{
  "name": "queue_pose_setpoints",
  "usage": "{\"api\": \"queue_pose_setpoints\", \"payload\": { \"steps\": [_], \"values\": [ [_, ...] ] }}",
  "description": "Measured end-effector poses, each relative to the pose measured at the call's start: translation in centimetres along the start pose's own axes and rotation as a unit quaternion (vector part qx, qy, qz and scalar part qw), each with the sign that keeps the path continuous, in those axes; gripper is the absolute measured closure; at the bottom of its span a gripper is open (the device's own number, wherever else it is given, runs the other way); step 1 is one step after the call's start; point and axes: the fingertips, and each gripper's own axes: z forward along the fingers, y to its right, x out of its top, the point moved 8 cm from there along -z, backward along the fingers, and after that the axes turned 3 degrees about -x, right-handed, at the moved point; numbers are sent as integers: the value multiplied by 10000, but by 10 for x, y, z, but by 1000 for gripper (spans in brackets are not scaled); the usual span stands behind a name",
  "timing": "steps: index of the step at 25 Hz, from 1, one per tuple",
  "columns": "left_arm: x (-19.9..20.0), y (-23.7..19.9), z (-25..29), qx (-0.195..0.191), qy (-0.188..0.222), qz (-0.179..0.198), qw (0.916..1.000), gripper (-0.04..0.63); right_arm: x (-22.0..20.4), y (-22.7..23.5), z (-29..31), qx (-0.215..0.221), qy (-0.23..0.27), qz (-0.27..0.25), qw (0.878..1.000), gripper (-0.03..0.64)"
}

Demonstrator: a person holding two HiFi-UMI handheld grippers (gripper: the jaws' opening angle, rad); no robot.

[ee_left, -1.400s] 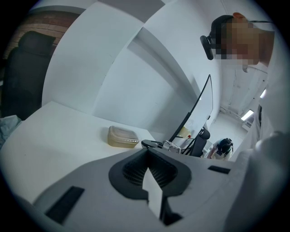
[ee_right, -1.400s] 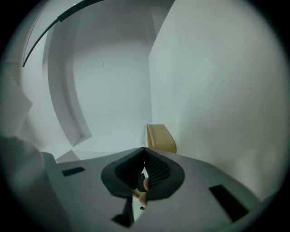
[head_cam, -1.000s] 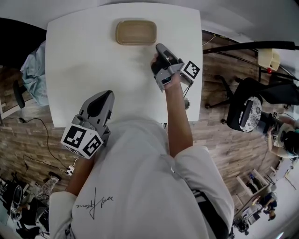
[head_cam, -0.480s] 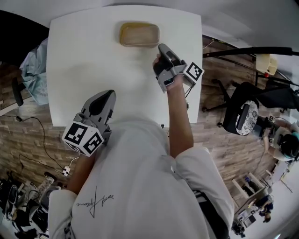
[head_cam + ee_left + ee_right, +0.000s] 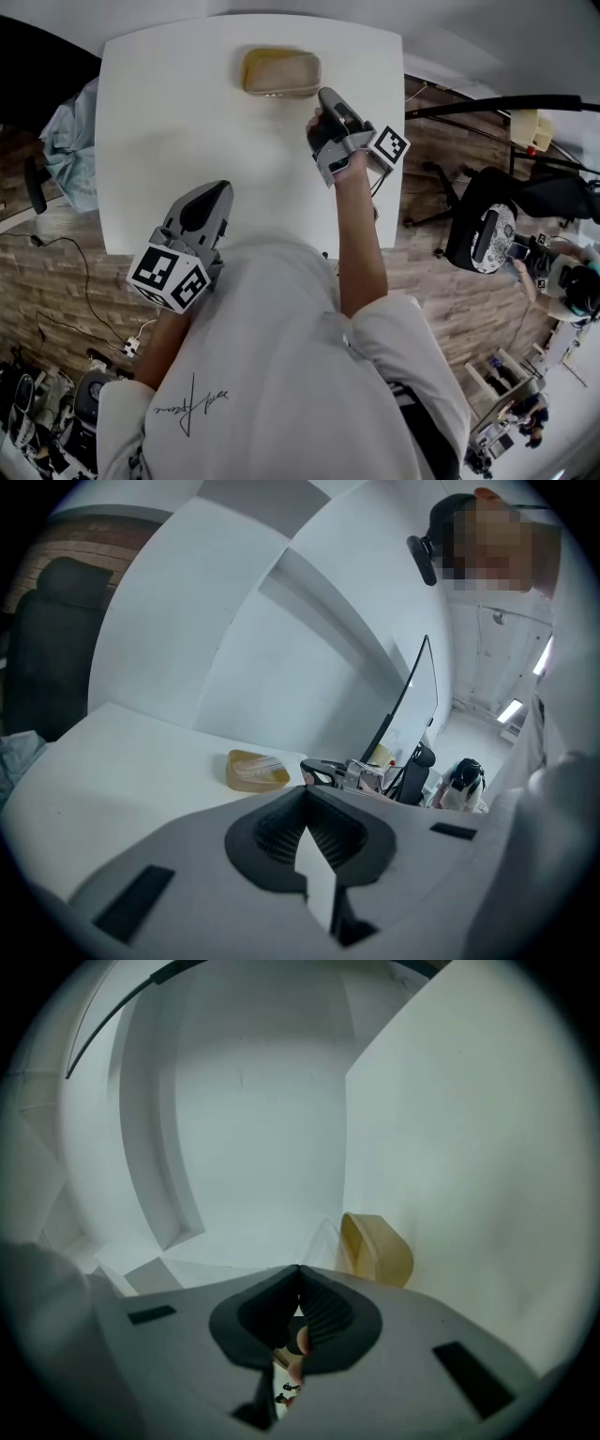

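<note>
A shallow tan plastic container (image 5: 281, 72) lies near the far edge of the white table (image 5: 169, 103). My right gripper (image 5: 324, 93) hovers just right of and in front of it, jaws shut with nothing between them. In the right gripper view the container (image 5: 376, 1250) shows just beyond the shut tips (image 5: 298, 1268), a little to the right. My left gripper (image 5: 217, 188) sits over the table's near edge, also shut and empty. In the left gripper view, past its tips (image 5: 303, 789), I see the container (image 5: 255, 771) and the right gripper (image 5: 339, 774) beside it.
A black office chair (image 5: 490, 231) stands on the wood floor right of the table. A dark chair with a light blue cloth (image 5: 67, 141) is at the table's left side. Cables (image 5: 56, 309) trail on the floor at the left.
The right gripper has turned a little, so the container sits further right in its view. In the left gripper view the container looks smaller and farther off. Both grippers stay shut.
</note>
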Motion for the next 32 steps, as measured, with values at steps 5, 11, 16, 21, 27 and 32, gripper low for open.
{"api": "queue_pose_setpoints", "payload": {
  "steps": [5,11,16,21,27,32],
  "values": [
    [-2,0,-2,46,10,96,9999,589,0,-6,-1,48,-11,-40,10000,606],
    [-4,0,-3,49,30,115,9999,589,-1,-11,-2,57,-57,-158,9998,606],
    [-5,1,-3,71,63,84,9999,589,-2,-16,-4,75,-73,-246,9996,606],
    [-5,3,-5,94,103,75,9999,589,-1,-21,-7,131,-76,-211,9997,606],
    [-5,5,-7,124,161,74,9998,589,-2,-24,-10,196,-116,-160,9996,606],
    [-5,7,-8,115,217,108,9996,588,-3,-29,-12,252,-148,-235,9993,606]
  ]
}}
